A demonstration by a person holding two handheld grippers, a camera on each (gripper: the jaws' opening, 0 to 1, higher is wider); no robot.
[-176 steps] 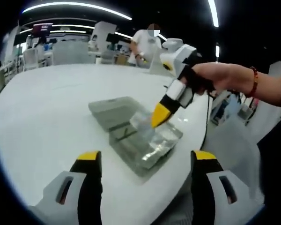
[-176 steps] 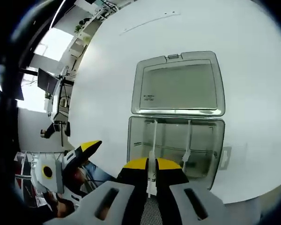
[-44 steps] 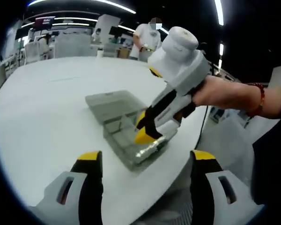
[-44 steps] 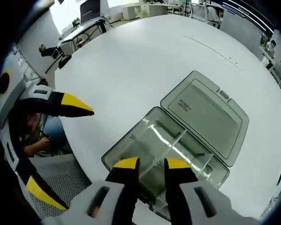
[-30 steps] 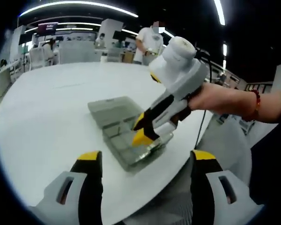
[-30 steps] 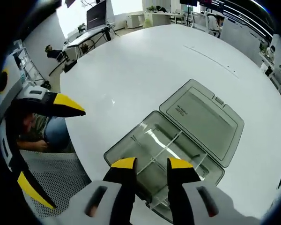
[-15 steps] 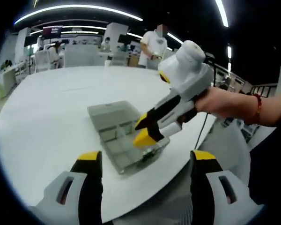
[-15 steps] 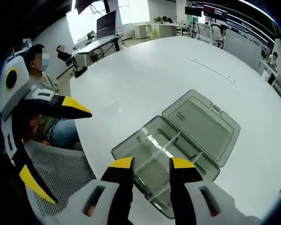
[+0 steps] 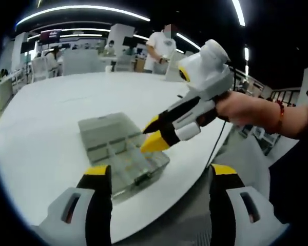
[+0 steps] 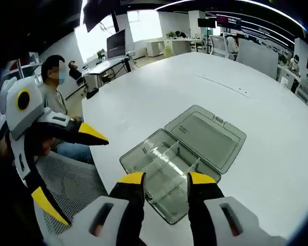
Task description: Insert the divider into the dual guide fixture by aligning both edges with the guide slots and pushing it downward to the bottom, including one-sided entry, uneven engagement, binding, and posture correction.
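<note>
Fixture: clear plastic box (image 10: 167, 177) with hinged lid (image 10: 205, 136) laid open flat, resting on the white round surface (image 10: 205, 87) near its edge.
Dividers: clear partitions (image 10: 161, 163) stand upright inside the box, seated between its walls; whether they reach the bottom cannot be told.
Left tool (image 9: 156, 177): yellow-tipped jaws wide apart, empty, held off the surface edge, aimed at the box (image 9: 120, 156). Seen also in the right gripper view (image 10: 66, 159), to the left of the box, apart from it.
Right tool (image 10: 166, 180): jaws parted, nothing between them, above the near side of the box, clear of it. In the left gripper view (image 9: 151, 134) it hovers over the box, held by a hand (image 9: 241, 108).
Background: seated person (image 10: 56, 110) beside the surface; standing person (image 9: 161, 46) beyond it.
</note>
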